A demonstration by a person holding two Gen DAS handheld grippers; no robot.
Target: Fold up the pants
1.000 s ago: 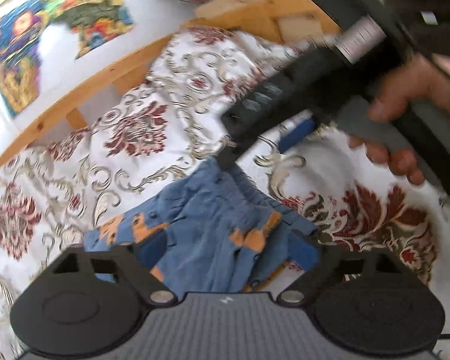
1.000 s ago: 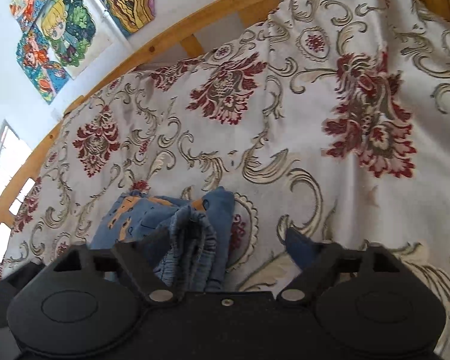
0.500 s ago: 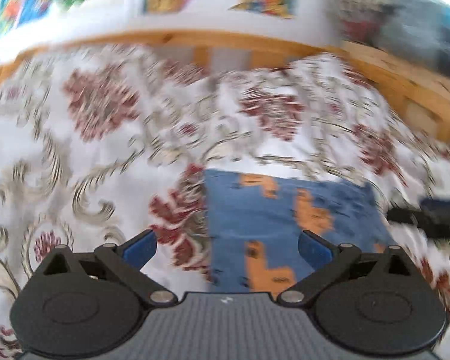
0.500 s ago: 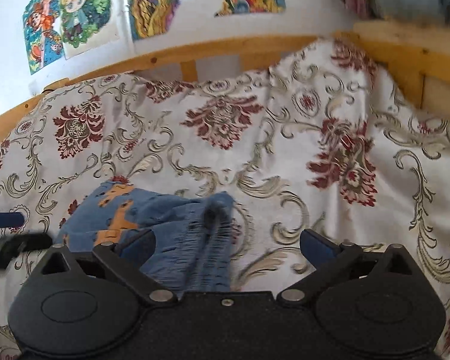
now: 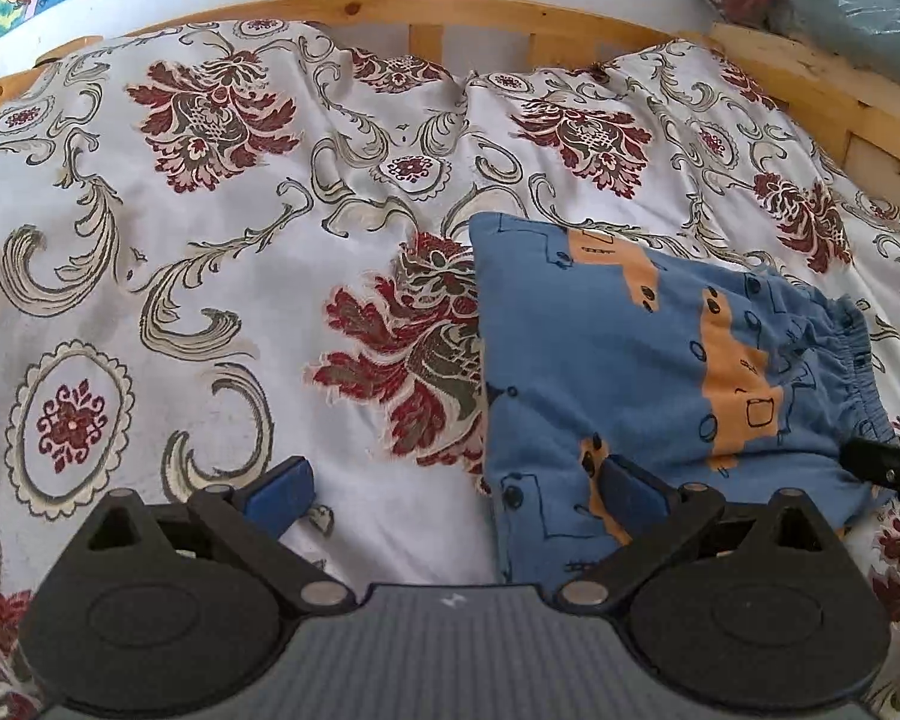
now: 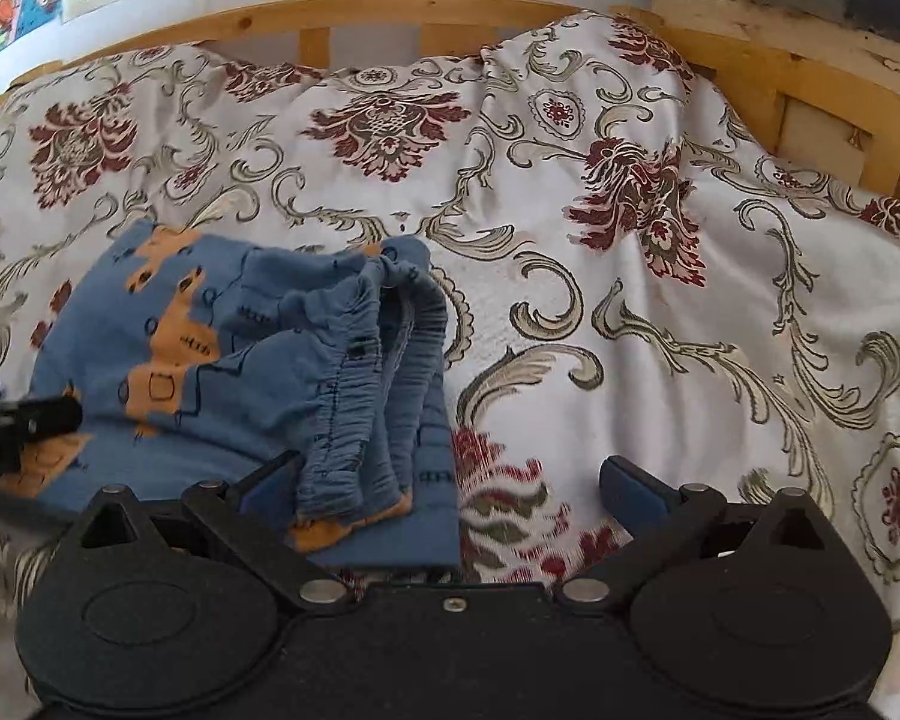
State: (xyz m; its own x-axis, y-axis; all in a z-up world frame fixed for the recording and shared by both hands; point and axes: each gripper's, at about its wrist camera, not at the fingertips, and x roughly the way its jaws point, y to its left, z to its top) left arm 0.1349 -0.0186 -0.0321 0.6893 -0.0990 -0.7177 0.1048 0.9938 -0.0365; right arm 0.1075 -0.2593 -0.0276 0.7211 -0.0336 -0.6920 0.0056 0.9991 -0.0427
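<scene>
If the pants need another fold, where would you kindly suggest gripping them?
Probably the bunched waistband, with the right gripper coming in low from the near side. It stands up in ridges, while the rest of the pants lies flat on the bedspread.

You see both views evenly daylit and sharp; soft shadows only, mild glare on the bedspread (image 5: 258,276), and fisheye bending with dark corners.

The bed (image 5: 462,12) has a light wooden frame with a slatted rail along its far side. A white bedspread (image 5: 210,252) with dark red flowers and olive scrolls covers it. Folded blue pants (image 6: 222,372) with orange patches lie directly on the bedspread.
</scene>
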